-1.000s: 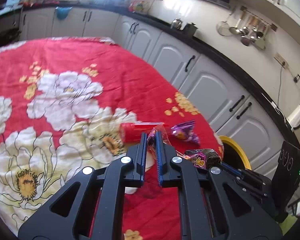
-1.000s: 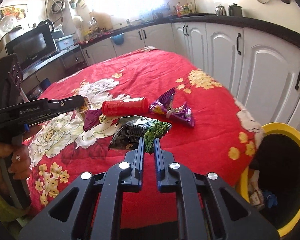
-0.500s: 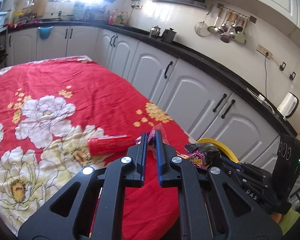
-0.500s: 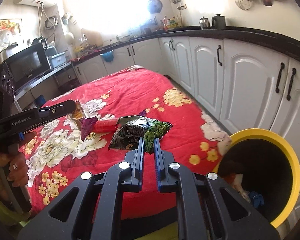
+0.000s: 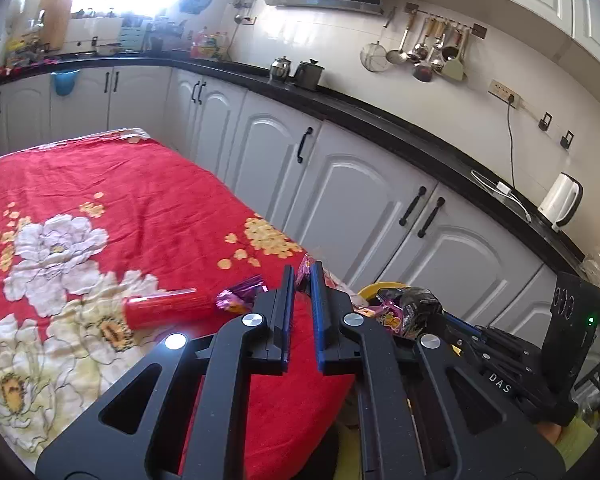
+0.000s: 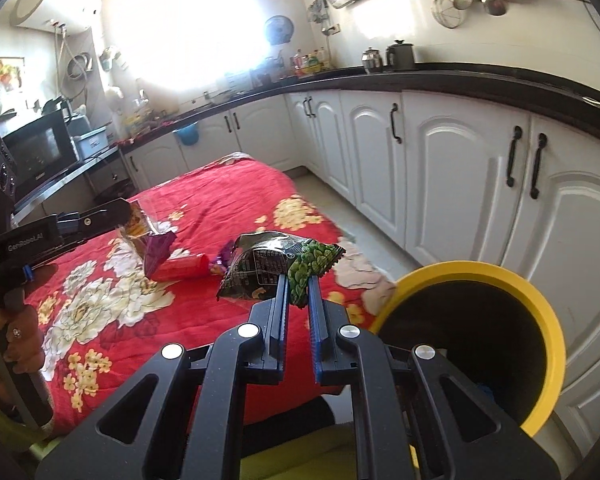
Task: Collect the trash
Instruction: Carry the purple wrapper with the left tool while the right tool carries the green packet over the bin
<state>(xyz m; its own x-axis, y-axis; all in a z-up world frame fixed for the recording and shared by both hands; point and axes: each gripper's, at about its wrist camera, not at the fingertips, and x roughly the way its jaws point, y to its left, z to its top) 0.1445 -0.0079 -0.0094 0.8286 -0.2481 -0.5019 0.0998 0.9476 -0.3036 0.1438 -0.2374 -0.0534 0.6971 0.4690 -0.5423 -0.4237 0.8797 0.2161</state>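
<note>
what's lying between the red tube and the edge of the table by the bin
In the right wrist view, only a purple wrapper at the red tube's end, then bare red cloth.

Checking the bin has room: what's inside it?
In the right wrist view the bin looks mostly dark inside. A small blue scrap shows low down. The right gripper covers its near part, so its fill level is unclear.

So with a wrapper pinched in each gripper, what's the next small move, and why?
Probably carry the right gripper a little further right, over the yellow bin, before letting go. Its green snack bag is clamped and lifted off the red cloth, but it hangs left of the bin's rim, not above the opening. The left gripper, shut on a pink wrapper, can follow.
</note>
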